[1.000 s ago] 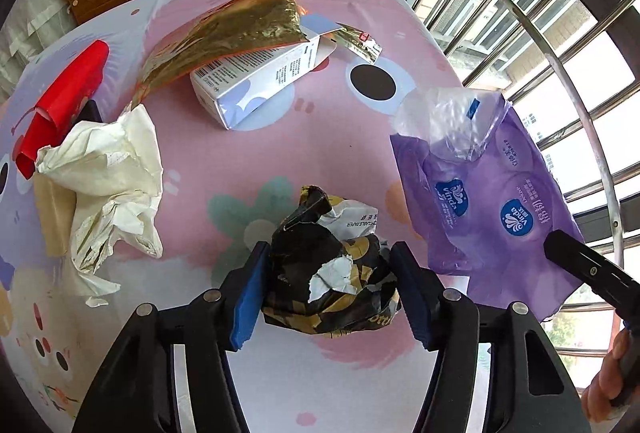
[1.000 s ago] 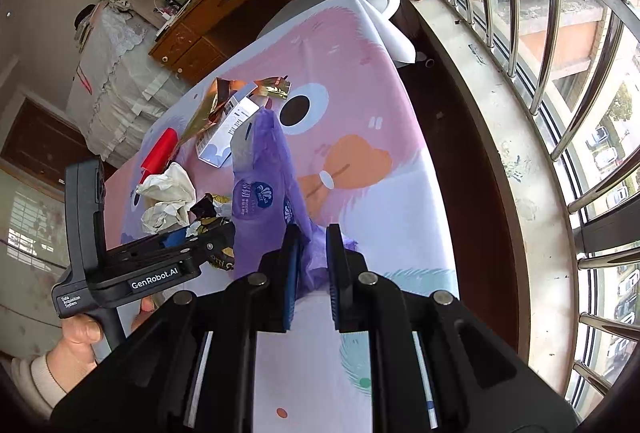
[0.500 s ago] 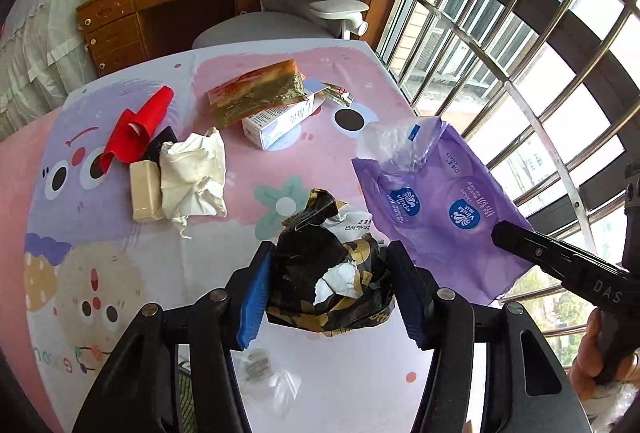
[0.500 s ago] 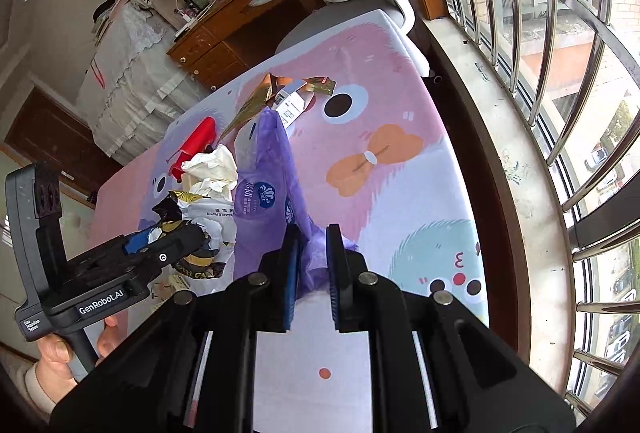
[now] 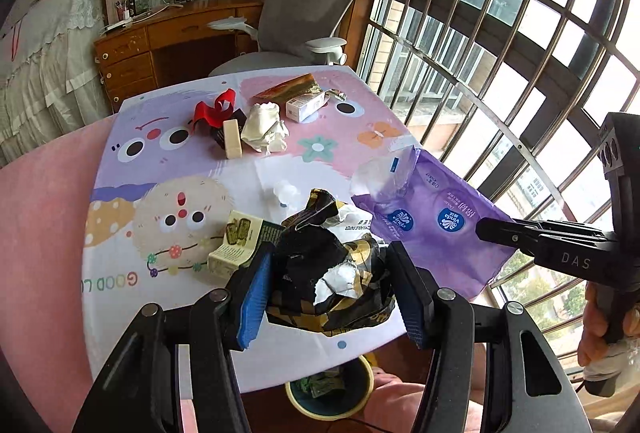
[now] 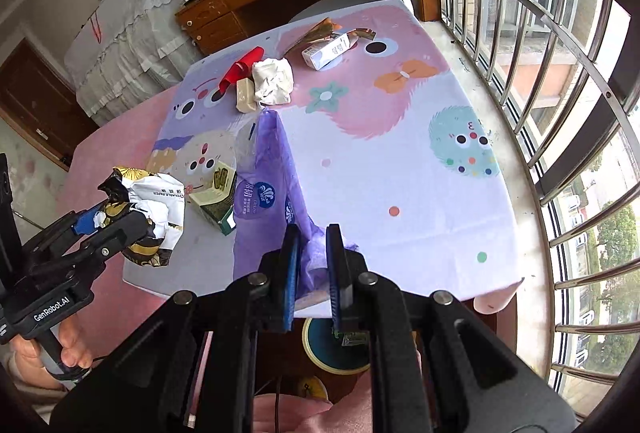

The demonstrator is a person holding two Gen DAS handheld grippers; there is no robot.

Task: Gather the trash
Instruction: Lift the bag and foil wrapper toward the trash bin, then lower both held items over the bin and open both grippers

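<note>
The left claw [image 5: 328,285] grips a crumpled black-gold wrapper [image 5: 328,273] above the surface's [image 6: 400,173] near edge. The right claw [image 6: 312,269] pinches the purple bag [image 6: 272,173], lifted off the surface. A bin [image 5: 332,393] sits below.

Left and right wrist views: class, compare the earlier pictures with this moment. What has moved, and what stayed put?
Both grippers have pulled back and up toward the table's near edge. The left gripper carries the crumpled black-and-gold wrapper; the right gripper carries the purple bag. A bin now shows below. Both grips are unchanged, and the tissue, white box and red wrapper stayed put.
</note>
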